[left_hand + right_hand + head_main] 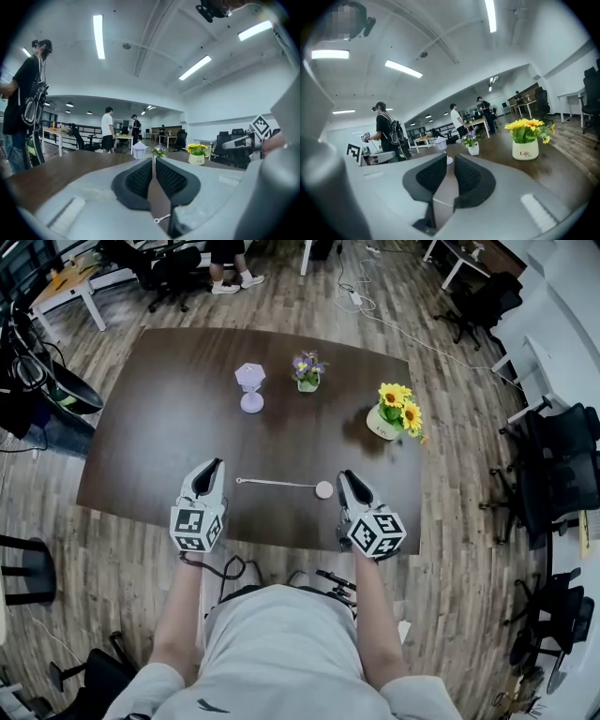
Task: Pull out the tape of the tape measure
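Note:
The tape measure lies on the dark table (169,418), its small round case (323,489) at the right. Its thin tape (277,484) is drawn out to the left. My left gripper (214,468) hovers just left of the tape's end, jaws shut with nothing between them. In the left gripper view (153,161) the tape's hooked tip (161,218) shows low below the pads. My right gripper (348,478) hangs just right of the case, apart from it. In the right gripper view (450,161) a narrow gap stays between the pads and nothing is in it.
At the back of the table stand a pale purple ornament (250,388), a small pot of purple flowers (307,371) and a white pot of sunflowers (394,413). Office chairs (553,465) crowd the right side. People stand at desks beyond (108,129).

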